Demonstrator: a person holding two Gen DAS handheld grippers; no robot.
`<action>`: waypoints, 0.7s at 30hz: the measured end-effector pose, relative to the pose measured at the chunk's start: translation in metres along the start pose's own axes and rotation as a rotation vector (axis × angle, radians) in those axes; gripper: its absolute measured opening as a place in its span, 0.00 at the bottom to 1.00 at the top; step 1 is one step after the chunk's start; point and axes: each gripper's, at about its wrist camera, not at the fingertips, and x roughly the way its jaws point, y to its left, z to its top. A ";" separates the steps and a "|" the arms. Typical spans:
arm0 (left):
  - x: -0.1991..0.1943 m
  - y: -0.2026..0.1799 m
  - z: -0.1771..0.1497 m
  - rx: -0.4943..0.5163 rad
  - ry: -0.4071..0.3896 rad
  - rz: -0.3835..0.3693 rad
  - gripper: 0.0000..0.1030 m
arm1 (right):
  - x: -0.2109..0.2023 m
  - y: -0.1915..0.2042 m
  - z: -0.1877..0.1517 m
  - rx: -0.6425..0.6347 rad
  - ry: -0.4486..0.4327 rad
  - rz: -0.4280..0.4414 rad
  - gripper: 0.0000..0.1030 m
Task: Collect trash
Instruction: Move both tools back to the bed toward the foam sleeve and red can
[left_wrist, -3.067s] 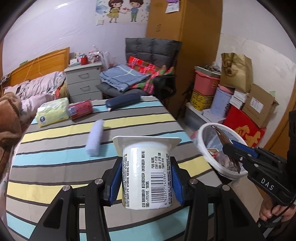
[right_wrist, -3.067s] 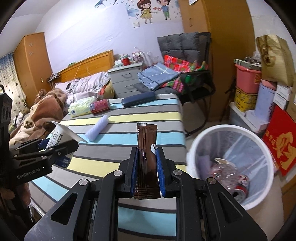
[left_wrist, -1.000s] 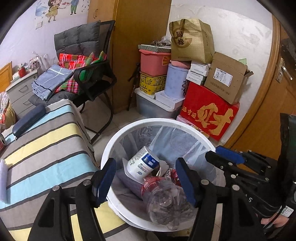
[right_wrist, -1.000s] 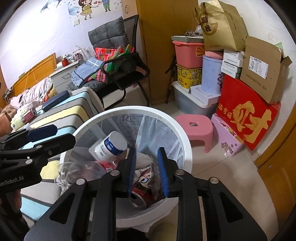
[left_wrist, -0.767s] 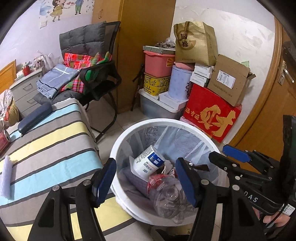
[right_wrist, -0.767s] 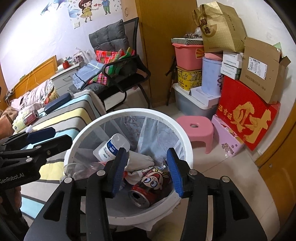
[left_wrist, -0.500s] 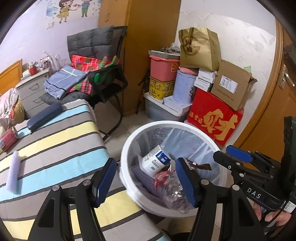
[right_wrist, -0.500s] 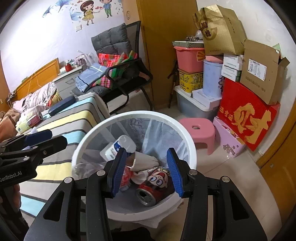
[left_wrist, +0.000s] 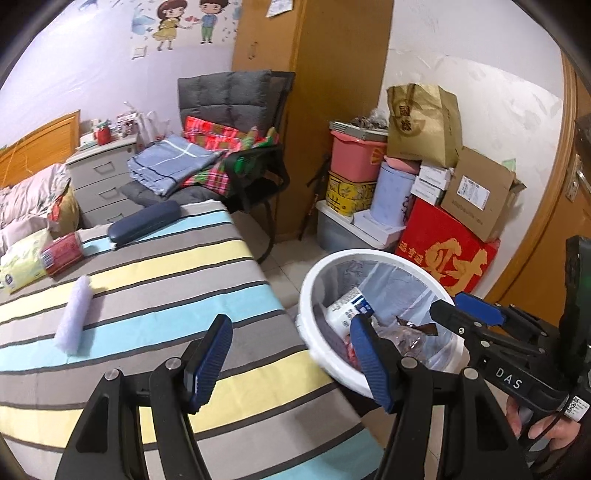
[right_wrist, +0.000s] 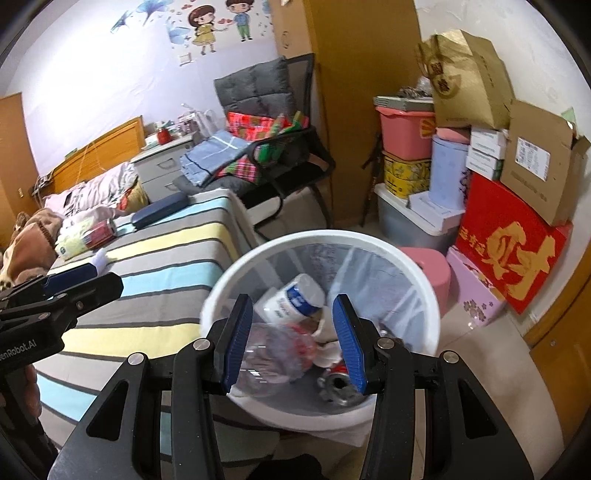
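Observation:
The white bin (left_wrist: 369, 254) (right_wrist: 321, 234) stands on the floor beside the striped table (left_wrist: 166, 266). Inside lie a white cup with a blue label (left_wrist: 347, 306) (right_wrist: 291, 299), a clear plastic bottle (right_wrist: 273, 354), a brown wrapper (left_wrist: 413, 328) and a crushed can (right_wrist: 338, 387). My left gripper (left_wrist: 288, 354) is open and empty over the table's corner, next to the bin. My right gripper (right_wrist: 293, 336) hangs open and empty over the bin's near rim. On the table lie a lilac foam roll (left_wrist: 74, 317), a red can (left_wrist: 61, 253) and a tissue pack (left_wrist: 18, 266).
A dark blue case (left_wrist: 144, 223) lies at the table's far edge. An office chair (left_wrist: 236, 158) piled with clothes stands behind. Stacked boxes (left_wrist: 443, 236) and a pink stool (right_wrist: 432, 273) crowd the wall right of the bin. A wooden door (left_wrist: 546, 236) is at far right.
The right jaws have spread wider and the wrapper now lies in the bin. The left gripper has swung left from over the bin to the table's corner. Both hands pulled back a little.

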 end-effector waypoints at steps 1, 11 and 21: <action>-0.005 0.005 -0.002 -0.007 -0.005 0.005 0.64 | -0.001 0.004 0.000 -0.002 -0.001 0.009 0.46; -0.038 0.049 -0.015 -0.047 -0.038 0.087 0.64 | 0.000 0.045 0.000 -0.053 -0.009 0.069 0.46; -0.076 0.114 -0.031 -0.141 -0.070 0.161 0.64 | 0.005 0.096 -0.001 -0.118 0.004 0.145 0.46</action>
